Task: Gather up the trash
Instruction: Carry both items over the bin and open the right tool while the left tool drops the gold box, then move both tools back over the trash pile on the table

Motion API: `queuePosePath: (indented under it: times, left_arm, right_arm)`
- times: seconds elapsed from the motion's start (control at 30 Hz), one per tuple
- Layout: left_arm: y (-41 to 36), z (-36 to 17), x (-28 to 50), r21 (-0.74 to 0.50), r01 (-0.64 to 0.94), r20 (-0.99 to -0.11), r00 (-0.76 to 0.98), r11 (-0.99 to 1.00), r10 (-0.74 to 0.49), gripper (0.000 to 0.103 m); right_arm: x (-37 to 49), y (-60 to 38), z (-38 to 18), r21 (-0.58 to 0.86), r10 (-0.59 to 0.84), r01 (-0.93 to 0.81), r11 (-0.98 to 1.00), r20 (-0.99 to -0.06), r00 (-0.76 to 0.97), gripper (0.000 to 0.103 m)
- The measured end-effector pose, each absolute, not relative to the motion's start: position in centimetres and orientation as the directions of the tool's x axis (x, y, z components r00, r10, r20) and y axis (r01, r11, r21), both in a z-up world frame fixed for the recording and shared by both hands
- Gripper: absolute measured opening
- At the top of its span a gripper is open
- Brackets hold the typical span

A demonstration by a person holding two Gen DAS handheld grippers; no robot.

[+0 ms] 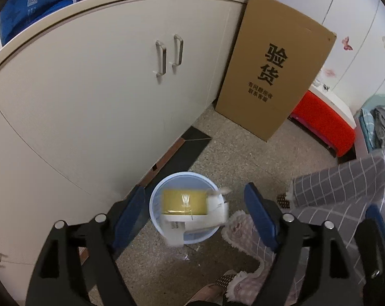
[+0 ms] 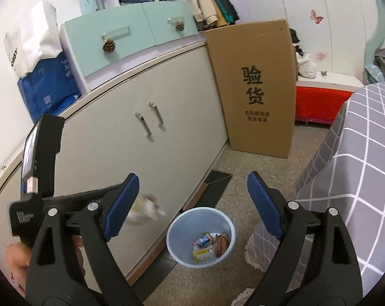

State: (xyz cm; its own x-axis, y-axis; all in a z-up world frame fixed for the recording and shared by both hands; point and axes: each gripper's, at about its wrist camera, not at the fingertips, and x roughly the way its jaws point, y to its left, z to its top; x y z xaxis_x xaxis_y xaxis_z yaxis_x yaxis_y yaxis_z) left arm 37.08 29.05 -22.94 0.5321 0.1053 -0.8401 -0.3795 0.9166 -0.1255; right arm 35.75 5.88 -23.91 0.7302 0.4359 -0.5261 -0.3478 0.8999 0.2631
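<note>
On the speckled floor (image 1: pixel 243 153) against the white cabinet (image 1: pixel 90 89) front stands the pale blue bin (image 1: pixel 156 199), upright, mouth up. Left gripper (image 1: pixel 195 214) jaws wide, gripping nothing; yellow-and-white flat packet (image 1: pixel 184 201) sits blurred over the bin mouth between the fingers, long axis running across the rim. Right gripper (image 2: pixel 189 204) also wide and empty; a blurred crumpled scrap (image 2: pixel 146 207) just beside its left finger (image 2: pixel 121 204), bin below and between the fingers.
</note>
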Motion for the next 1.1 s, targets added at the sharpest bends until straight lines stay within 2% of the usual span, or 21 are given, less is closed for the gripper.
queuePosePath:
  times: [0.43,0.83,1.1]
  left_arm:
    - [27.8,-20.8,32.9,-0.140,-0.381,-0.816,0.568,0.914,0.111,0.083]
    - [25.0,-15.6,27.7,-0.136,-0.379,-0.754,0.639,0.915,0.152,0.083]
    - [19.5,-12.3,25.3,-0.151,-0.306,-0.707,0.698,0.940,0.113,0.084]
  right_arm:
    - [34.9,5.3,-23.3,0.266,0.431,-0.339,0.902,-0.553,0.713,0.086]
    - [30.9,2.3,-19.2,0.267,0.436,-0.346,0.899,-0.493,0.753,0.087]
    - [27.5,-3.8,-15.6,0.273,0.390,-0.293,0.916,-0.438,0.810,0.087]
